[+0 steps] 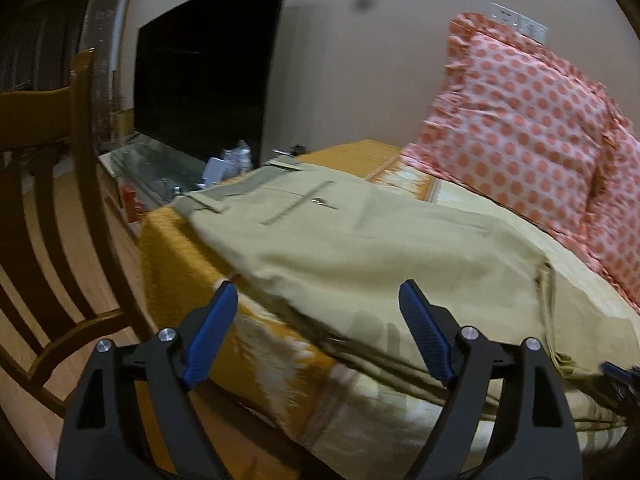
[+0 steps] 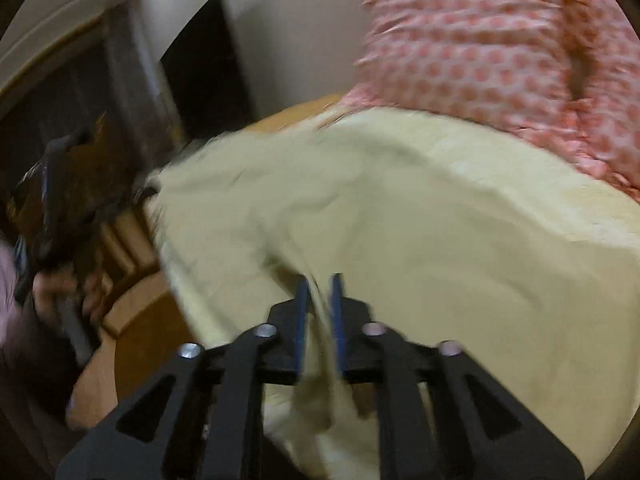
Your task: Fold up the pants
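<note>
Khaki pants (image 1: 360, 248) lie across a bed, waistband and back pocket at the far end. My left gripper (image 1: 318, 300) is open with blue pads, hovering just above the pants' near edge and holding nothing. My right gripper (image 2: 320, 292) is shut on a fold of the pants (image 2: 400, 220) and lifts the cloth; this view is blurred by motion. The right gripper's tip also shows at the right edge of the left wrist view (image 1: 620, 372). The left gripper and the hand holding it show at the left of the right wrist view (image 2: 60, 200).
The bed has a yellow and cream patterned cover (image 1: 256, 352). A pink polka-dot pillow (image 1: 520, 128) leans against the wall behind the pants. A wooden chair (image 1: 48, 208) stands left of the bed. A dark TV (image 1: 208, 80) and a cluttered glass stand (image 1: 160, 168) are beyond.
</note>
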{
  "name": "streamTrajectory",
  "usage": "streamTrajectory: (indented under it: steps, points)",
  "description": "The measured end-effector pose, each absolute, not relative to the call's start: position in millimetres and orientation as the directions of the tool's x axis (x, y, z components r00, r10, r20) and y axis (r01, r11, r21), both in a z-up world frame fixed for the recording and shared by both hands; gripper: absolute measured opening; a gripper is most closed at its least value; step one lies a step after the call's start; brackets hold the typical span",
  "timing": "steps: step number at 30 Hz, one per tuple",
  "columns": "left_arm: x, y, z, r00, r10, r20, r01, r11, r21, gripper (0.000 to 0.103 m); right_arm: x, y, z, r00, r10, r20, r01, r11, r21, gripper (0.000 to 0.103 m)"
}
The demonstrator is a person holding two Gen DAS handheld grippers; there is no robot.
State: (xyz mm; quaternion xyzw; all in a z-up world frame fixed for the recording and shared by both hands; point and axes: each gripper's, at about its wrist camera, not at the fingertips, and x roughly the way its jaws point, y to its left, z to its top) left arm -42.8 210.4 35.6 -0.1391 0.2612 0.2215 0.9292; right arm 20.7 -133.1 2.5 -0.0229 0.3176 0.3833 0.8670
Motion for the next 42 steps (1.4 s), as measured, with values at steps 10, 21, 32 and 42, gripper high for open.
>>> streamTrajectory:
  steps: [10,21,32,42]
  points:
    - [-27.0,250.1,25.5,0.742,0.335,-0.580,-0.526,0.827,-0.195,0.083,44.3,-159.0,-16.2,0.613,0.463,-0.640,-0.485,0.860,0.158,0.068]
    - [-1.4,276.0,20.4,0.717,0.272,-0.642,-0.544,0.795,-0.270,0.082,55.3,-145.9,-8.2,0.599,0.499,-0.626,-0.510,0.841,0.182,0.081]
    - [24.9,269.5,42.6,0.698,0.315,-0.643,-0.568,0.790,-0.231,0.010,56.9,-171.5,-4.9,0.588,0.578,-0.566,-0.492,0.811,0.317,0.081]
    - [33.8,39.7,145.2,0.931,-0.026,-0.364,0.077,0.989,0.128,0.008,37.0,-294.5,15.2,0.789,0.452,-0.417,-0.261,0.860,0.438,0.081]
